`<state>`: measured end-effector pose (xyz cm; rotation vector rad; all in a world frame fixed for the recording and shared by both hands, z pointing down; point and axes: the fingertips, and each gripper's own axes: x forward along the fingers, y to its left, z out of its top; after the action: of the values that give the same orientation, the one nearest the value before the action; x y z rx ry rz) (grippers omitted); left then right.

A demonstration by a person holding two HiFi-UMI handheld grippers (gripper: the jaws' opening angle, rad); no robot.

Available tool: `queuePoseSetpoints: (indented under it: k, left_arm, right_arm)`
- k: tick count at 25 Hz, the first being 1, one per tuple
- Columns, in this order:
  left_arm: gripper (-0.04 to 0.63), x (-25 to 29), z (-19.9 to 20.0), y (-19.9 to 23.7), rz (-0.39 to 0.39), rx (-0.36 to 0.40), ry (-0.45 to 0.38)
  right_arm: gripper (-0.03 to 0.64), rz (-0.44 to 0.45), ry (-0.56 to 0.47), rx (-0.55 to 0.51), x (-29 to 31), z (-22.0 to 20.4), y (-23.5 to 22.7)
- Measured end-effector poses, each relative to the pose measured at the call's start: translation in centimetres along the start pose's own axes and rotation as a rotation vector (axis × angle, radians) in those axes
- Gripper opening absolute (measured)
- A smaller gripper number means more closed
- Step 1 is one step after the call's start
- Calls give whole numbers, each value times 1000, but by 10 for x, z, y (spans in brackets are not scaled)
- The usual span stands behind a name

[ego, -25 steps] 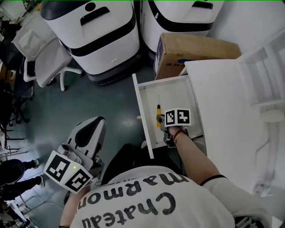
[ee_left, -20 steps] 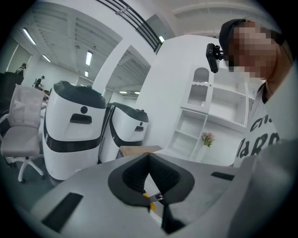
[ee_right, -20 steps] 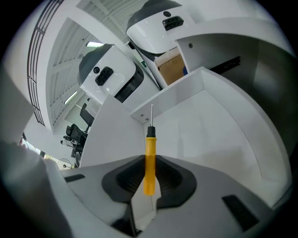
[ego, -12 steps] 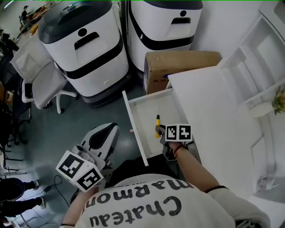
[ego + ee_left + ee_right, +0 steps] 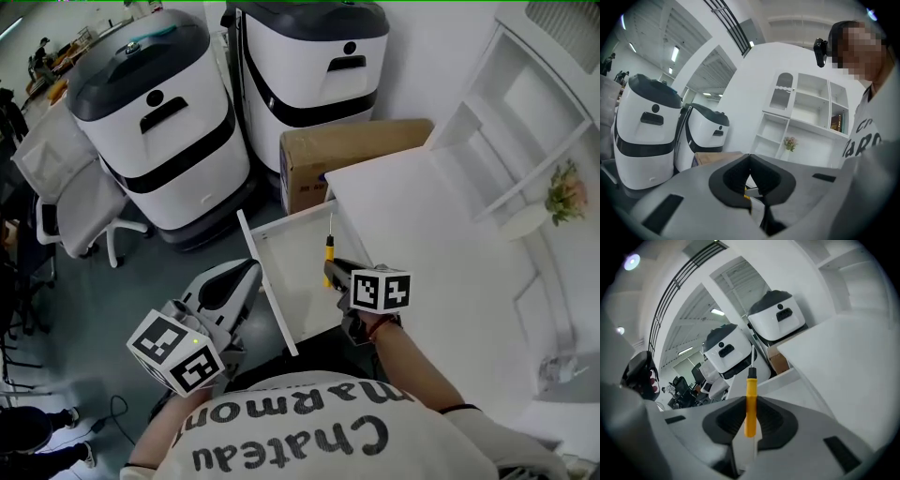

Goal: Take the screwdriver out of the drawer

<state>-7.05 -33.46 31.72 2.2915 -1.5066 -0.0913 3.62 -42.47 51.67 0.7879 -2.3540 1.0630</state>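
Note:
A screwdriver with a yellow handle and a thin metal shaft is raised above the open white drawer, shaft pointing away from me. My right gripper is shut on its handle. In the right gripper view the handle stands upright between the dark pads of that gripper, with the drawer below it. My left gripper hangs just left of the drawer's front panel. Its pads meet at the tip in the left gripper view, so my left gripper is shut and holds nothing.
The drawer sticks out from a white desk. A cardboard box and two large white-and-black machines stand behind it. A white chair is at the left. White shelves with a flower are at the right.
My right gripper has lifted the screwdriver up out of the drawer. The left gripper has moved up and right, close to the drawer front.

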Motion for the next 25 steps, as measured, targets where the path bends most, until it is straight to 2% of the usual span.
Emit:
queuePoseSetpoints:
  k: [8, 16, 25]
  left_arm:
    - [24, 5, 12, -12, -36, 33, -23]
    - [23, 3, 19, -9, -36, 42, -45]
    - [23, 0, 28, -3, -50, 48, -68]
  right_arm:
    - [80, 19, -171, -95, -39, 51, 30]
    - [80, 50, -317, -176, -72, 99, 62]
    - [80, 84, -464, -226, -105, 133, 102]
